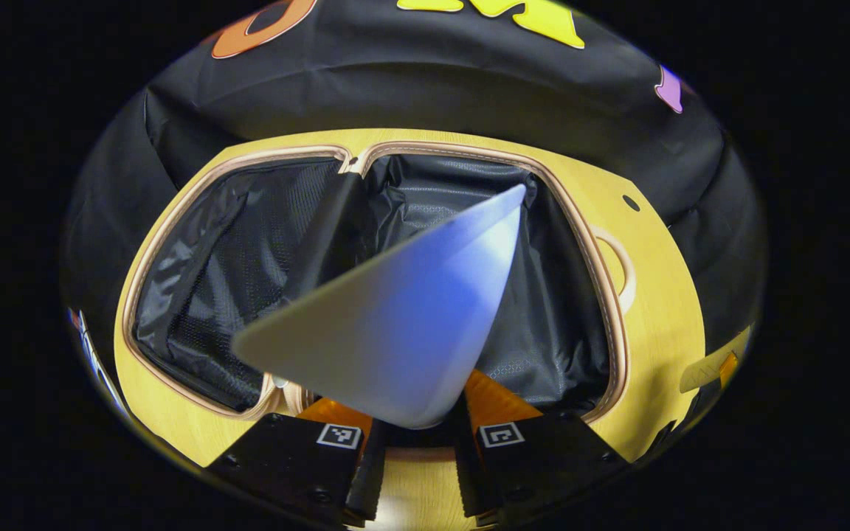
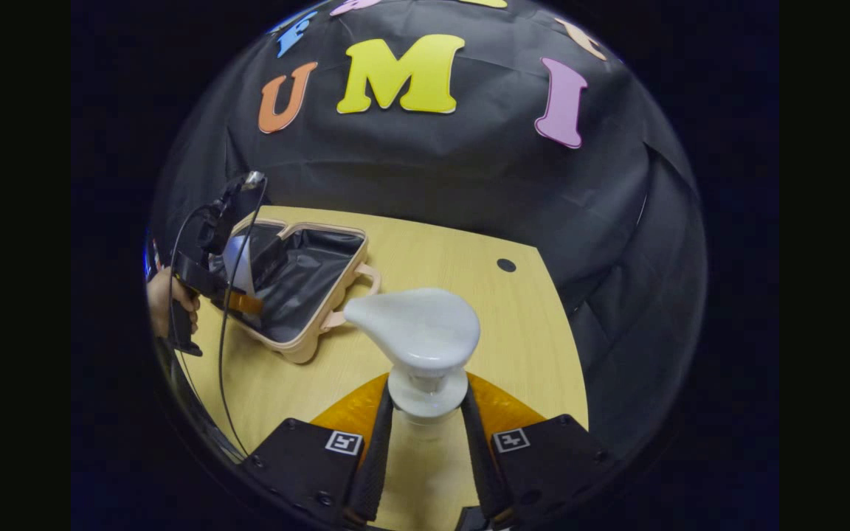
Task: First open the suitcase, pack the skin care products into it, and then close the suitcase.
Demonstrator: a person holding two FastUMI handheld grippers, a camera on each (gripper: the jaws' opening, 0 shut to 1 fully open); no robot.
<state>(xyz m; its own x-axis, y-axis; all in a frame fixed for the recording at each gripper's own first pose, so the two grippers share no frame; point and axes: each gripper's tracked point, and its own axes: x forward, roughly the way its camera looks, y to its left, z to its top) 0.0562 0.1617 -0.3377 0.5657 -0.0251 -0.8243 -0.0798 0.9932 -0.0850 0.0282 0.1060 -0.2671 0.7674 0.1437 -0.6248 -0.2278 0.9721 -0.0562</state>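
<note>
The suitcase (image 1: pixel 248 251) lies open on the wooden table (image 1: pixel 661 324), showing black lining inside a beige rim. My left gripper (image 1: pixel 419 439) is shut on a white-and-blue tube (image 1: pixel 410 324), which hangs over the open case with its flat end pointing forward. In the right gripper view the suitcase (image 2: pixel 307 345) is at the left, with the left gripper (image 2: pixel 244 295) and the tube (image 2: pixel 235 259) above it. My right gripper (image 2: pixel 425 424) is shut on the neck of a pump bottle (image 2: pixel 421 332) with a white pump head, above the table right of the case.
A hand (image 2: pixel 167 299) holds the left gripper, and its cable (image 2: pixel 222 354) trails down to the table edge. The suitcase handle (image 2: pixel 375 277) sticks out toward the right gripper. A small dark hole (image 2: pixel 506 265) marks the tabletop (image 2: pixel 528 346) near the back.
</note>
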